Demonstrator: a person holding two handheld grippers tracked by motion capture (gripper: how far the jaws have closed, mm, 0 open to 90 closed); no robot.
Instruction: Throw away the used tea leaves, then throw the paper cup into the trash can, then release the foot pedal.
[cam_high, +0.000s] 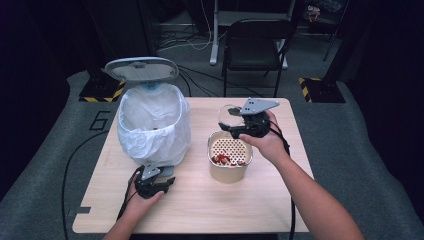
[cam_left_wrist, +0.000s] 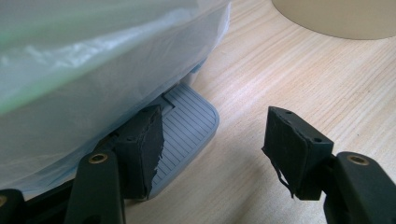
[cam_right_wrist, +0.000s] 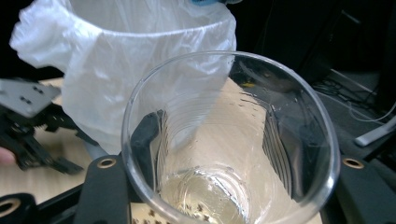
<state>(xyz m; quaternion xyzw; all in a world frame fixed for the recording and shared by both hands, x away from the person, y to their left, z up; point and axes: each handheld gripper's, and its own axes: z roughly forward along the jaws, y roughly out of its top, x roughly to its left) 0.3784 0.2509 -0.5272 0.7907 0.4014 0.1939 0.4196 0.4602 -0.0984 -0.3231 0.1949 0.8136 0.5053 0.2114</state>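
one clear cup (cam_right_wrist: 231, 140), one bin (cam_high: 154, 122), one strainer pot (cam_high: 229, 159)

On the desk (cam_high: 280, 200) the right hand-held gripper (cam_high: 234, 123) holds a clear cup (cam_high: 228, 115) just above a beige strainer tub (cam_high: 229, 160) with red bits inside. The left hand-held gripper (cam_high: 155, 181) rests at the foot of a white-bagged pedal bin (cam_high: 154, 122), whose lid (cam_high: 141, 69) stands open.

my left gripper's (cam_left_wrist: 212, 154) view crops the beige container (cam_left_wrist: 336, 18) up top, liner bag (cam_left_wrist: 93, 70) covers most of the pedal (cam_left_wrist: 189, 128), red bits (cam_high: 227, 159) in the strainer too tiny to identify
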